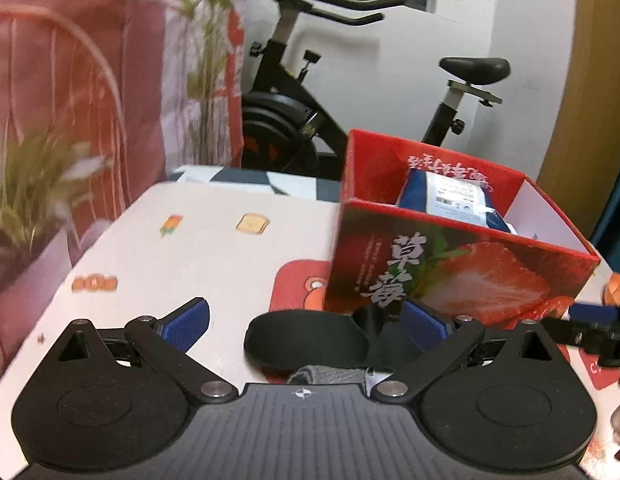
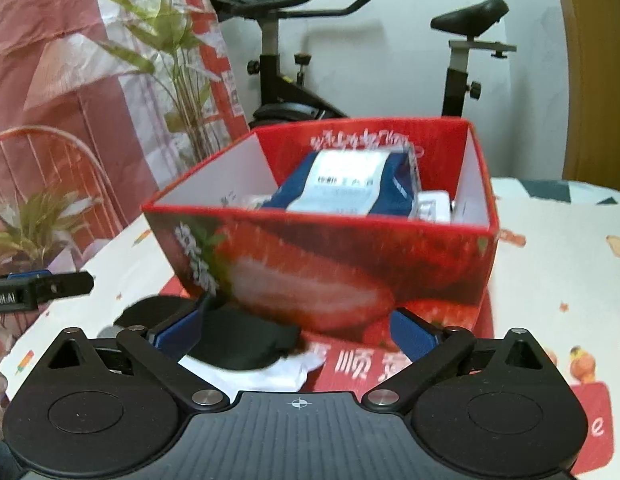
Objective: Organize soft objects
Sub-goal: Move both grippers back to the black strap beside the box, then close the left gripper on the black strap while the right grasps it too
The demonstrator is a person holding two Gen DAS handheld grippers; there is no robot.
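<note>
I have both tools low over the table (image 1: 158, 248), in front of the red strawberry box (image 1: 450, 264). My left gripper (image 1: 306, 320) is spread wide with nothing between its blue pads (image 1: 188, 320). My right gripper (image 2: 294, 332) is spread wide too, and it holds nothing.

As I judge it, the job is partly done. A blue and white packet (image 2: 350, 184) already lies inside the box, leaning against the far wall, and a smaller white item (image 2: 434, 204) sits just beside it. What is left lies on the table just in front of the box: a black sleep mask (image 1: 306, 344), close to my left tool's right pad, with a bit of grey cloth (image 1: 330, 374) nearer to me at the tool's edge. I take the mask as the next thing to pick up and drop in the box. Neither tool touches it as far as I can tell.

The left camera shows the mask's rounded shape and strap plainly, and the grey cloth. It also shows my right tool's fingers entering from the right edge. The right camera looks deeper into the box, so I see the small white item, and it shows something white and crumpled (image 2: 270, 372) under the mask that the left camera hides. The motion blur keeps me from naming it.
</note>
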